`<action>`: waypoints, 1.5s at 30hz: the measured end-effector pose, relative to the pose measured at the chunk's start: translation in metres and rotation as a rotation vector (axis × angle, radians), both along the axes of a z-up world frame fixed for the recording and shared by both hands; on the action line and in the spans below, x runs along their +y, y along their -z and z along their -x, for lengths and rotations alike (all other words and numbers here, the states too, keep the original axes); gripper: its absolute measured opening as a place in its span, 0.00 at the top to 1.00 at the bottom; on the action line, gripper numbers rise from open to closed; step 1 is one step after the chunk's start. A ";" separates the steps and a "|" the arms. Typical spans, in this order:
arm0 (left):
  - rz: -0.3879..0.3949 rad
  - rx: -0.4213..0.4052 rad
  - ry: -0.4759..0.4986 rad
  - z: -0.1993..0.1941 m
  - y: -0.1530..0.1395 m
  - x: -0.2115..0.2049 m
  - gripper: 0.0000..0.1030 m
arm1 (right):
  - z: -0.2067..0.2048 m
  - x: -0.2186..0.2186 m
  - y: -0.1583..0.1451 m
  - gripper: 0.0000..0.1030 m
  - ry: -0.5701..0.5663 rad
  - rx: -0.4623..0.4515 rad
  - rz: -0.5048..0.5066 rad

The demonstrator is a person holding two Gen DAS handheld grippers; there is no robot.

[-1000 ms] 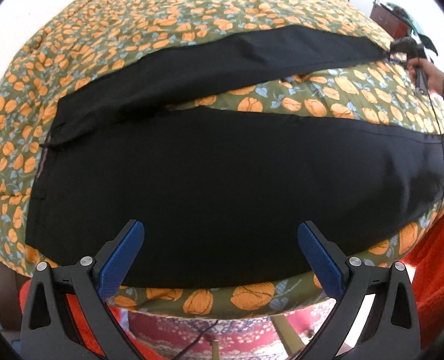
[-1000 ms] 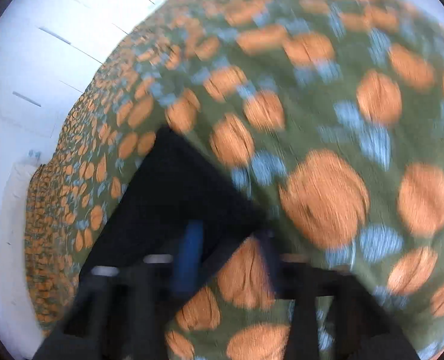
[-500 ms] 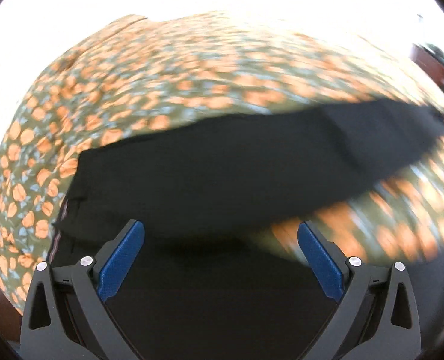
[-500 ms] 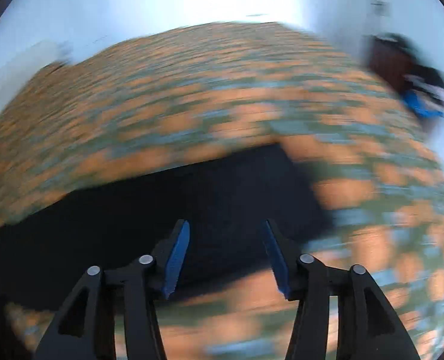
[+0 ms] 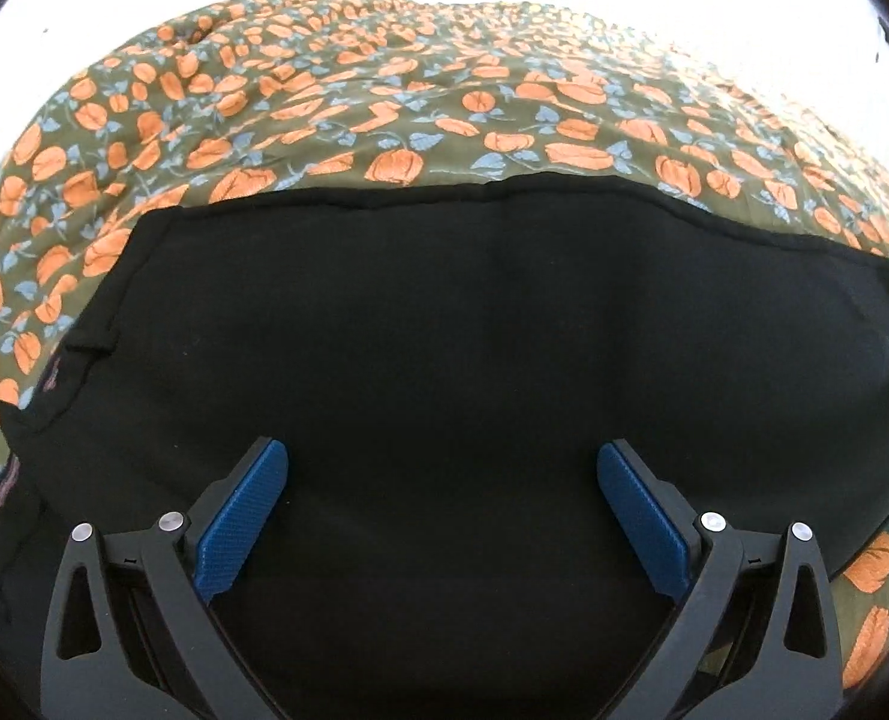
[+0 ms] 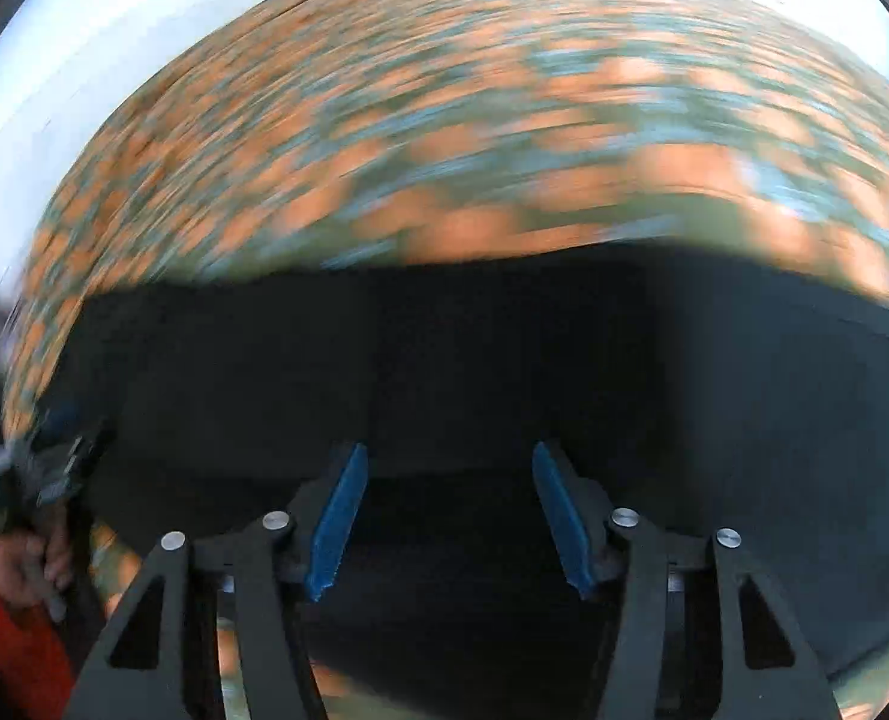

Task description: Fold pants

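Note:
Black pants (image 5: 444, 312) lie flat on an orange-flowered bedspread (image 5: 384, 108), the waistband with a belt loop (image 5: 87, 343) at the left. My left gripper (image 5: 441, 456) hovers over the black cloth, open wide, nothing between its blue pads (image 5: 240, 516). The right wrist view is blurred by motion. In it the pants (image 6: 444, 360) fill the lower half. My right gripper (image 6: 447, 456) hangs above them with its jaws apart and closing, and I see no cloth pinched between the pads.
A hand (image 6: 24, 564) in a red sleeve (image 6: 0, 630) grips a gripper handle at the left edge of the right wrist view. The bedspread (image 6: 444, 120) stretches beyond the pants to a bright white wall.
The right gripper has gone from nearly shut at a corner of black cloth to open, and swung across the bed. The left gripper moved forward and lower, and black cloth now fills its view.

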State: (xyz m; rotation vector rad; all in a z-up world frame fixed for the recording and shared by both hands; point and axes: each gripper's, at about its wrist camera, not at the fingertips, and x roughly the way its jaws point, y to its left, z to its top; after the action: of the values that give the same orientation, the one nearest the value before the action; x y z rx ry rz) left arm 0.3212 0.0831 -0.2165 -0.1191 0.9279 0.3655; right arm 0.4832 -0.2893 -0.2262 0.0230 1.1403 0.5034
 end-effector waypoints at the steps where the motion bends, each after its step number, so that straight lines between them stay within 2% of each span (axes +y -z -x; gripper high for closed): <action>1: 0.002 -0.003 0.000 -0.001 0.001 0.000 0.00 | -0.011 -0.026 0.000 0.45 0.063 -0.001 0.011; 4: -0.011 -0.007 0.000 -0.003 0.003 -0.002 0.00 | -0.037 -0.115 -0.003 0.45 0.267 -0.003 0.075; 7: -0.015 -0.006 -0.001 -0.006 0.004 0.000 0.00 | -0.034 -0.204 -0.004 0.45 0.483 0.020 0.170; 9: -0.017 -0.001 -0.002 -0.008 0.005 0.001 0.00 | -0.022 -0.235 -0.009 0.42 0.574 0.029 0.262; 11: -0.013 0.002 -0.002 -0.008 0.003 0.002 0.00 | 0.000 -0.256 -0.024 0.37 0.610 0.004 0.322; 13: -0.006 0.022 0.000 -0.009 -0.004 0.002 0.01 | 0.025 -0.254 -0.042 0.37 0.589 -0.032 0.302; 16: 0.009 0.017 0.029 0.008 -0.029 -0.006 0.01 | 0.087 -0.221 -0.074 0.32 0.466 -0.063 0.146; 18: 0.066 -0.035 0.100 0.035 -0.047 -0.020 0.01 | 0.145 -0.190 -0.088 0.25 0.356 -0.057 0.017; 19: 0.095 -0.046 0.152 0.050 -0.052 -0.032 0.01 | 0.178 -0.172 -0.089 0.24 0.294 -0.042 -0.039; 21: 0.111 -0.029 0.235 0.072 -0.050 -0.054 0.01 | 0.227 -0.150 -0.085 0.24 0.232 -0.017 -0.075; 23: 0.065 0.019 0.313 0.082 -0.032 -0.078 0.01 | 0.277 -0.139 -0.068 0.24 0.250 0.021 -0.062; 25: 0.017 0.040 0.305 0.081 -0.014 -0.087 0.00 | 0.309 -0.145 -0.051 0.24 0.346 0.017 -0.029; 26: 0.001 0.023 0.300 0.082 -0.004 -0.089 0.00 | 0.322 -0.150 -0.039 0.24 0.405 0.009 0.009; 27: -0.022 -0.029 0.299 0.085 0.001 -0.091 0.00 | 0.330 -0.151 -0.035 0.24 0.435 -0.010 0.034; 29: -0.045 -0.050 0.290 0.089 0.000 -0.094 0.00 | 0.336 -0.156 -0.026 0.21 0.481 -0.029 0.041; 32: -0.065 -0.060 0.277 0.092 -0.001 -0.097 0.00 | 0.331 -0.146 -0.022 0.01 0.454 -0.034 0.056; 36: 0.001 -0.086 0.275 0.097 0.001 -0.088 0.00 | 0.333 -0.121 -0.012 0.00 0.421 -0.068 0.184; 38: 0.022 -0.090 0.275 0.098 0.002 -0.085 0.00 | 0.335 -0.125 -0.013 0.00 0.441 -0.070 0.170; 45: 0.014 -0.089 0.276 0.102 0.002 -0.088 0.00 | 0.338 -0.124 -0.011 0.00 0.432 -0.093 0.158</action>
State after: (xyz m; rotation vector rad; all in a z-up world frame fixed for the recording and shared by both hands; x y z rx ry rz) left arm 0.2195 -0.0047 -0.2181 -0.0193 0.8459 0.0973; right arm 0.1454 -0.4138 -0.2147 0.1050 1.0430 0.0300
